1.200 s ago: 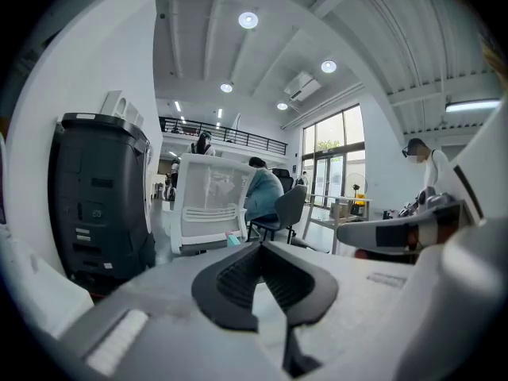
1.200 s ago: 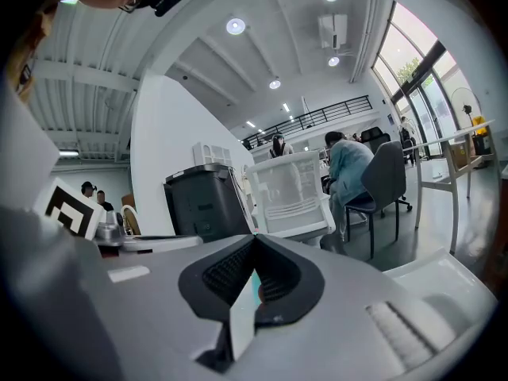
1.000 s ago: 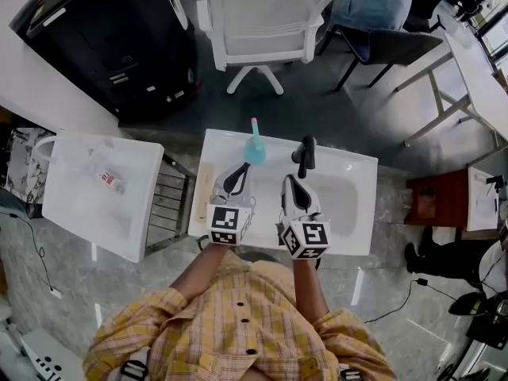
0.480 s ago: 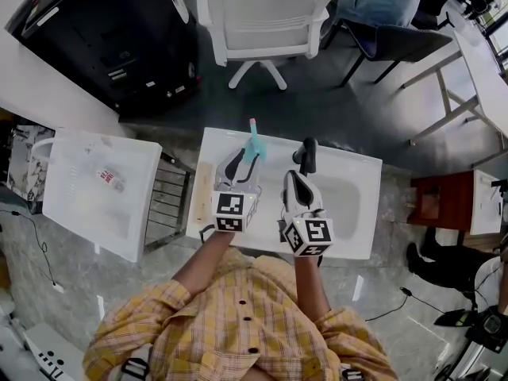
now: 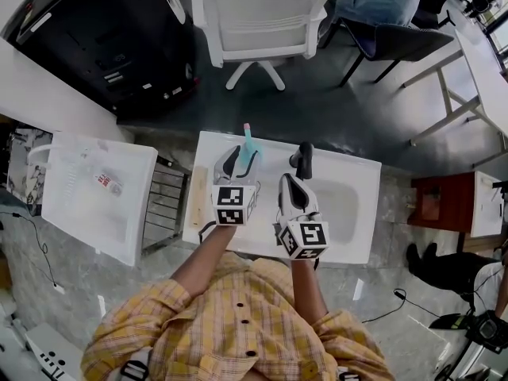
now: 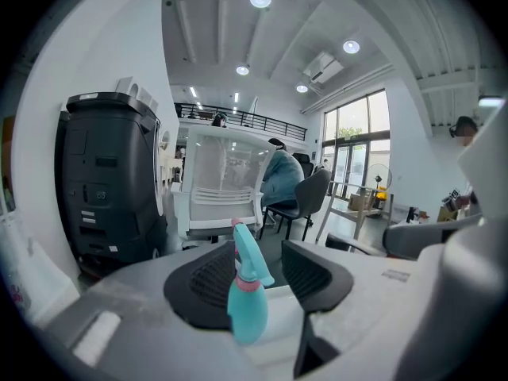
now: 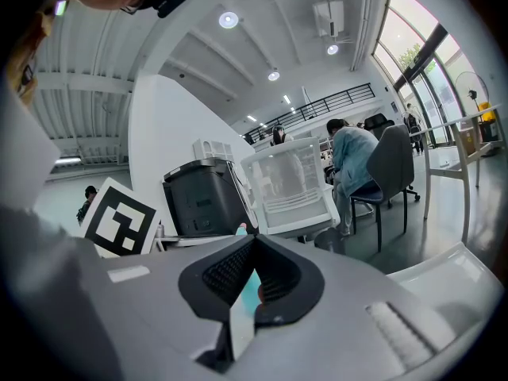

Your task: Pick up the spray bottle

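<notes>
I'm working over the white table (image 5: 349, 209), and as I judge it the step in hand is getting the left gripper (image 5: 242, 159) around the spray bottle (image 6: 246, 312). Its jaws are opening. The bottle stands upright between them, looking nearer the left-hand pad than the right, and neither pad presses on it.

To do this well I'd slide the claw sideways until the bottle sits centred between the pads. I'd keep the claw low enough that the pads meet the round teal body below the pink collar (image 6: 248, 284), then close squarely. A grip up on the thin spray head would likely tip it or let it slip.

The right gripper (image 5: 301, 159) hangs just to the right of the left one, jaws together and holding nothing. I'd keep it out of the way.

The head view shows both claws side by side and the pink nozzle tip (image 5: 246, 125) poking out past the left claw's tips, but the claw covers the bottle's body. Only the left gripper view shows that body and the gap at each pad. The right gripper view gives just a sliver of teal through the slit of its own closed jaws.
</notes>
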Motion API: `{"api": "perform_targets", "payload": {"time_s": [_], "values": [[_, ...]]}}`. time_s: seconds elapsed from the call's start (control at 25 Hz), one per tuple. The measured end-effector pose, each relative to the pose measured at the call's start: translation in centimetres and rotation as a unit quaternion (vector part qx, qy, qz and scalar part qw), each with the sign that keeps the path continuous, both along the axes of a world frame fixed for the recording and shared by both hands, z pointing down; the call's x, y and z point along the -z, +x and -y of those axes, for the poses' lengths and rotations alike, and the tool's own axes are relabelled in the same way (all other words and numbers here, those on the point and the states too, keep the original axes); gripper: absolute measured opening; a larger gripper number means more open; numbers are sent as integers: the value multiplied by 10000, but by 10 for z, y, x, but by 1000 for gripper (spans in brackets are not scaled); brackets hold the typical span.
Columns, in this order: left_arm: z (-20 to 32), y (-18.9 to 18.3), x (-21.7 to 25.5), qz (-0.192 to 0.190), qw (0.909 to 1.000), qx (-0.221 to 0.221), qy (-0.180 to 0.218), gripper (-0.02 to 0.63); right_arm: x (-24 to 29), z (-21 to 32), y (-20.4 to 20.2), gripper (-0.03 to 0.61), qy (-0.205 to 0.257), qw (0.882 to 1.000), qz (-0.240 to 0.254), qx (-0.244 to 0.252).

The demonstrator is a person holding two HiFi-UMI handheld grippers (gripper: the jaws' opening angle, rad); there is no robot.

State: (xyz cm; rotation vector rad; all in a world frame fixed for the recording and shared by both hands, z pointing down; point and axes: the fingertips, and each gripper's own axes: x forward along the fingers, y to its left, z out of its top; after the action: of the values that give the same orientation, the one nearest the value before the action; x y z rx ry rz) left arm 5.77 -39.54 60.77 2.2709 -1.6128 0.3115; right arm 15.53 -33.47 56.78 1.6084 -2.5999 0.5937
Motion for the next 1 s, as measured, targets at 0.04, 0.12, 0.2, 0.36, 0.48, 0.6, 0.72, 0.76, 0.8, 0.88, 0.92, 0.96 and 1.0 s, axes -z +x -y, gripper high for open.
{"api": "perform_targets", "payload": {"time_s": [0.04,0.12,0.2,0.36,0.48,0.6,0.72,0.76,0.8,0.88,0.92,0.96,1.0], "values": [[3,0,-1,-25,10000,25,-18,173,-1,0,1,2,-6,10000,-5,0],[8,0,-4,-41,9999,76,-54,173,-3,0,2,2,-28,10000,1,-14],[13,1,-8,-33,9999,133,-94,173,-5,0,4,2,-37,10000,20,-39],[22,4,-16,33,9995,230,-216,173,-7,2,10,2,-40,10000,10,-82],[26,6,-24,145,9988,279,-366,173,-7,4,13,2,-45,9999,-15,-110],[28,6,-31,202,9983,330,-430,156,-9,5,15,2,-58,9999,-21,-129],[28,4,-36,298,9979,374,-431,129,-10,6,16,2,-73,9999,-8,-141],[28,3,-37,358,9977,373,-436,126,-10,6,16,2,-75,9999,-8,-142],[28,2,-39,419,9974,369,-447,115,-10,6,15,2,-78,9999,-13,-143],[28,0,-41,501,9971,349,-462,78,-11,6,15,2,-86,9999,-22,-146],[28,0,-41,528,9970,331,-464,77,-11,6,14,2,-90,9998,-24,-150],[27,-1,-41,552,9969,315,-464,77,-11,6,14,2,-94,9998,-26,-154],[27,-1,-41,564,9969,303,-466,78,-12,6,15,2,-97,9998,-30,-157]]}}
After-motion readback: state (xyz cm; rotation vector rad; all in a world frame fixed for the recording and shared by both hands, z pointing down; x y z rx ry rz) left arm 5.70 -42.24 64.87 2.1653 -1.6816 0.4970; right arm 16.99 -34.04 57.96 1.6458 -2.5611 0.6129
